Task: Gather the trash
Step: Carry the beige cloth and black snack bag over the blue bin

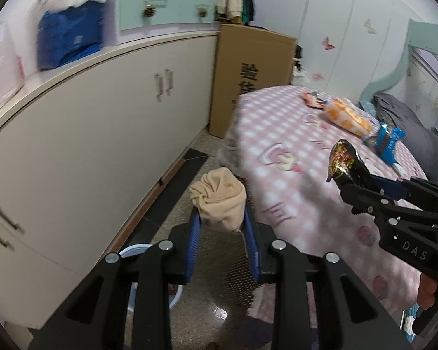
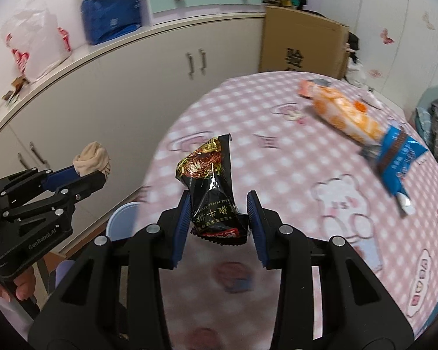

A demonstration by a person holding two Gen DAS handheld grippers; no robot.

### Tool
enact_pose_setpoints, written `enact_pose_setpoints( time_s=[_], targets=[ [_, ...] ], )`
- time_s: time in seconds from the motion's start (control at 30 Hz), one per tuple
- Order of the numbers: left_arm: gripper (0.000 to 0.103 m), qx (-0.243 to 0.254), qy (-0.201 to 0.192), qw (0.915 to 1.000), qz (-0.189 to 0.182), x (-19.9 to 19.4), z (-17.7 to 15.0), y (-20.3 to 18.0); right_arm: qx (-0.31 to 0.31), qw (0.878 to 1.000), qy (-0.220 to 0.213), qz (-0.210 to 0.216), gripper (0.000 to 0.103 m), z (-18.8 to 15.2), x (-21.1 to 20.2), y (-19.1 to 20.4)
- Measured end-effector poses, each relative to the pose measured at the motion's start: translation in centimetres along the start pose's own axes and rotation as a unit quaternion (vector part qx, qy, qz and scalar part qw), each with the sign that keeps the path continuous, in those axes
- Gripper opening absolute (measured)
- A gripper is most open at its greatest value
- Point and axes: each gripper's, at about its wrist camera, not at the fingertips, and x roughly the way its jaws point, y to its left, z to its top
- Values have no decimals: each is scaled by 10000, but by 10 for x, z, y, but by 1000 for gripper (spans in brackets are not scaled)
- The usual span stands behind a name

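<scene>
The left gripper (image 1: pixel 222 218) is seen clamped on a crumpled beige cloth (image 1: pixel 219 195), which is held above the floor strip between the white cabinets (image 1: pixel 102 134) and the near left edge of the bed (image 1: pixel 292 192). A pale blue bin (image 2: pixel 122 218) is seen on the floor below it, close against that same edge of the bed. The right gripper (image 2: pixel 219 207) is shown clenched on a black snack wrapper (image 2: pixel 211 180), whose crinkled upper end sticks up from between the blue pads (image 2: pixel 182 218); the wrapper is held over the pink checked bedcover near the left edge. Farther along the bed, toward its far right corner, an orange bread bag (image 2: pixel 344 116) and a blue wrapper (image 2: pixel 400 157) are left lying, the two touching. A cardboard box (image 1: pixel 248 78) is stood beyond the bed's far left corner.
</scene>
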Motion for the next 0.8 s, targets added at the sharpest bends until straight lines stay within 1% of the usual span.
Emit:
enact_pose_setpoints(
  time_s=[0.27, 0.43, 0.67, 0.8],
  targets=[
    [28, -344, -22, 9990, 272, -16, -20, 55, -399, 9988, 53, 270, 38, 3, 12, 61],
    [28, -583, 36, 9973, 435, -19, -33, 84, -645, 9970, 129, 408, 38, 2, 22, 92],
    [28, -901, 250, 9938, 607, -12, -54, 119, -985, 9926, 439, 561, 38, -7, 48, 133],
    [28, -1054, 526, 9906, 696, 4, -68, 136, -1088, 9900, 673, 592, 38, -13, 67, 147]
  ],
)
